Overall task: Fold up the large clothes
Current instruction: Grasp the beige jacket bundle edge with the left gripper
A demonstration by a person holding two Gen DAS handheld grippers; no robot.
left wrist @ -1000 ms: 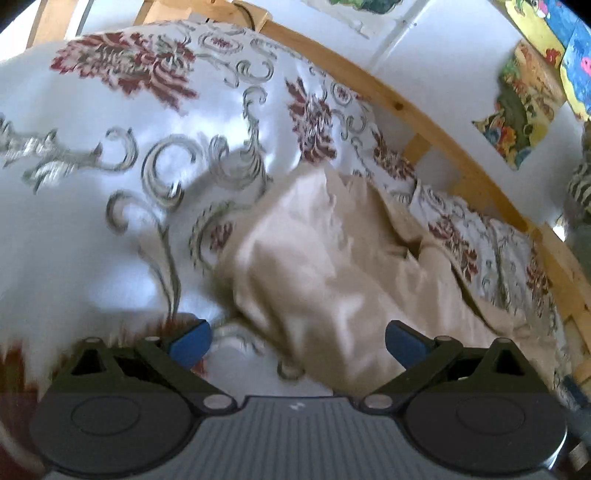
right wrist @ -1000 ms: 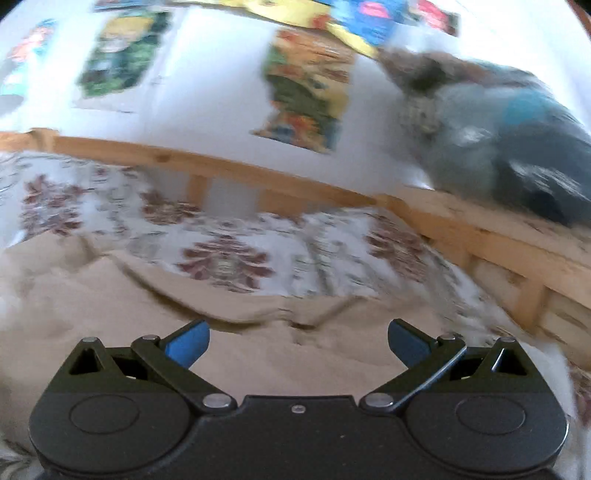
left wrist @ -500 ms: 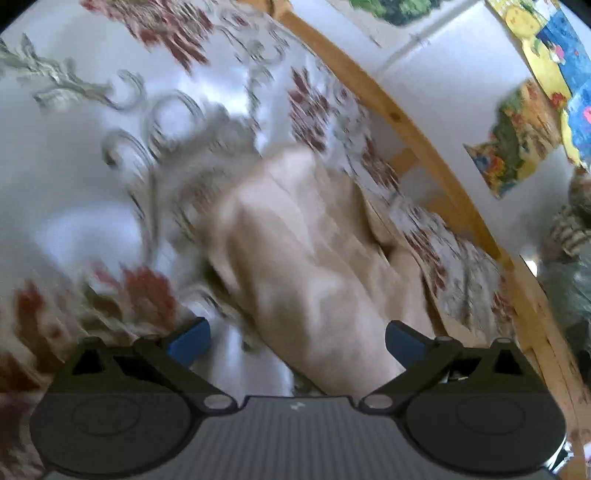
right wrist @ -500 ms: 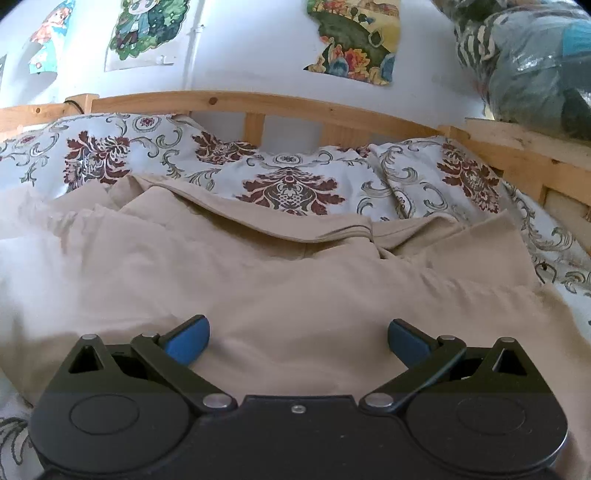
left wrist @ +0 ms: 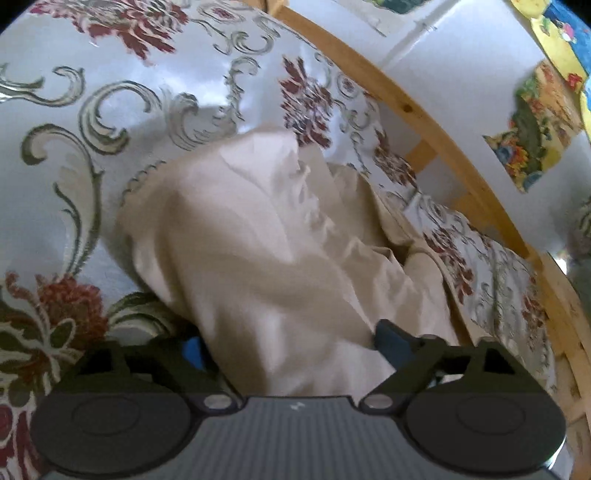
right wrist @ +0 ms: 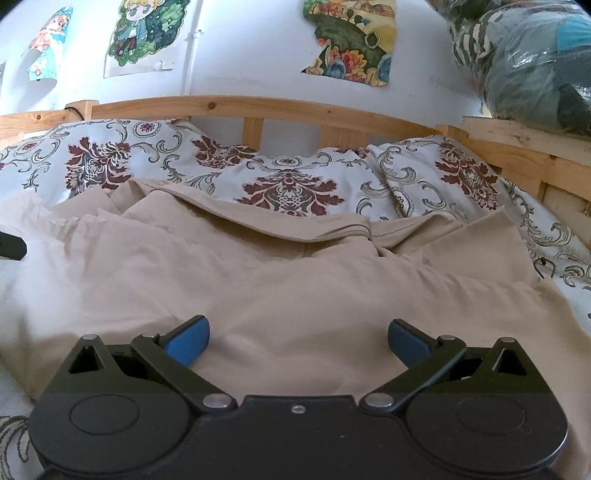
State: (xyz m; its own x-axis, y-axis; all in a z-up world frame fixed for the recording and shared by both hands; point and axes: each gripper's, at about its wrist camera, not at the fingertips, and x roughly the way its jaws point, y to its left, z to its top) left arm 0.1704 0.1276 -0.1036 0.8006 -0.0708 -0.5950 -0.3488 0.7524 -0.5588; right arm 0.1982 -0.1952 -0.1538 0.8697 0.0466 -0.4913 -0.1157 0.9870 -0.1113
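The beige garment lies rumpled on the bed's floral cover; we see a bunched end between our left gripper's closing jaws. Our right gripper, jaws spread, hovers over its flatter spread; only there do posters appear, at twelve o'clock.

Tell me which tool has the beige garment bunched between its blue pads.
The left tool: beige garment fills its closing gap. The right tool hangs open above flat cloth.
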